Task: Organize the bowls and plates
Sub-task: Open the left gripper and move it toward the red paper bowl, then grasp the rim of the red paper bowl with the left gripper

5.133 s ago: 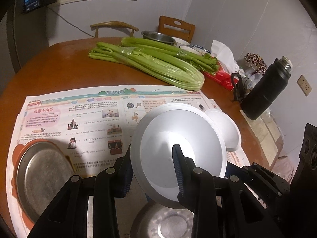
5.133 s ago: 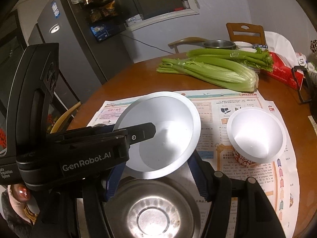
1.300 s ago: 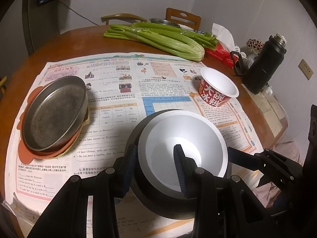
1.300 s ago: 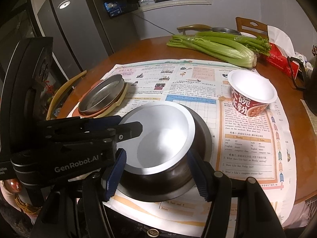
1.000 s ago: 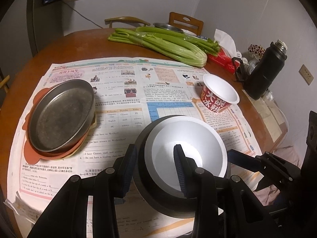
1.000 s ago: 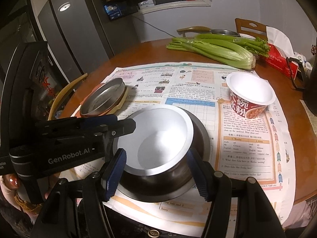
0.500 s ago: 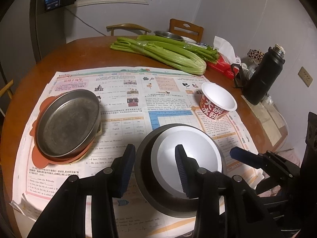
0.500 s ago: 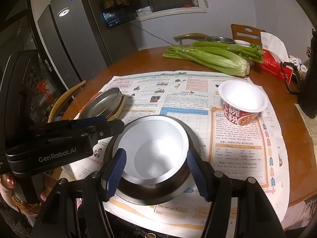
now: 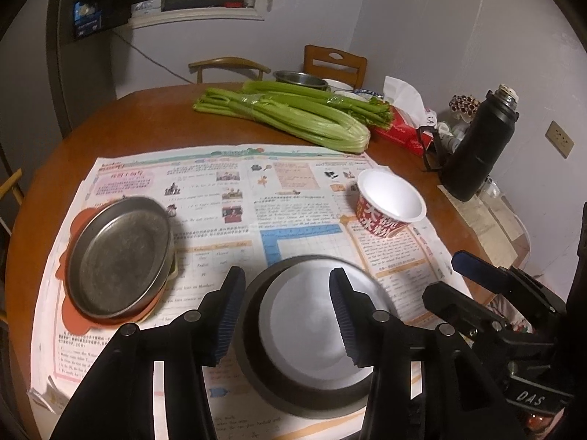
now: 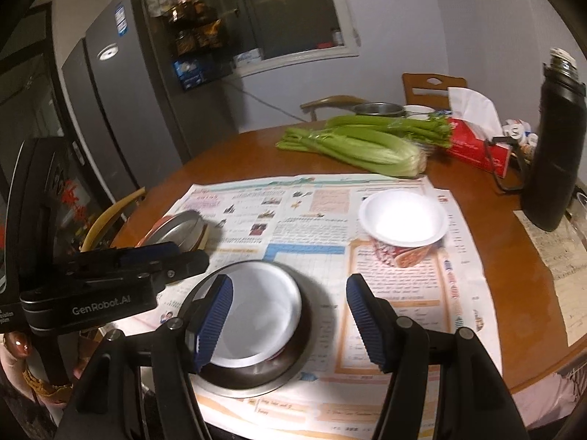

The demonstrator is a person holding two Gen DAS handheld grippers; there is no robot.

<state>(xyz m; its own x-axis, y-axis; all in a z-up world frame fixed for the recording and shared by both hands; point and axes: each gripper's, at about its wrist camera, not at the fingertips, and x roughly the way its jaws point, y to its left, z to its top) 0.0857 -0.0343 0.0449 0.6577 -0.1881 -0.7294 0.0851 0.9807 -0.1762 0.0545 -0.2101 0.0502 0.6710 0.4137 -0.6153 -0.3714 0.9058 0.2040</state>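
A silver bowl [image 9: 304, 330] sits nested inside a darker steel bowl [image 9: 253, 352] on the newspaper near the table's front edge. My left gripper [image 9: 286, 315] hovers just above them. Its jaws are opening, one finger outside the dark rim and the other over the silver bowl, and the pads press on nothing. In the right wrist view the nested silver bowl [image 10: 264, 304] lies low and left, partly behind one finger of my right gripper [image 10: 290, 322], which is open and empty. A metal plate [image 9: 117, 256] rests on an orange plate at the left. A red-and-white paper bowl [image 9: 389, 205] stands at the right.
The round wooden table [image 9: 73, 146] carries a newspaper [image 9: 227, 183], celery [image 9: 293, 117], a red tissue box [image 9: 400, 135] and a tall black flask [image 9: 480, 146] at the far right. Two chairs and another steel bowl stand behind the table. A fridge [image 10: 110, 110] is at the left.
Five seconds ago my left gripper held the silver bowl up; it now sits in the dark bowl. Over the last second the left jaws widened off its rim and both grippers drew back and up.
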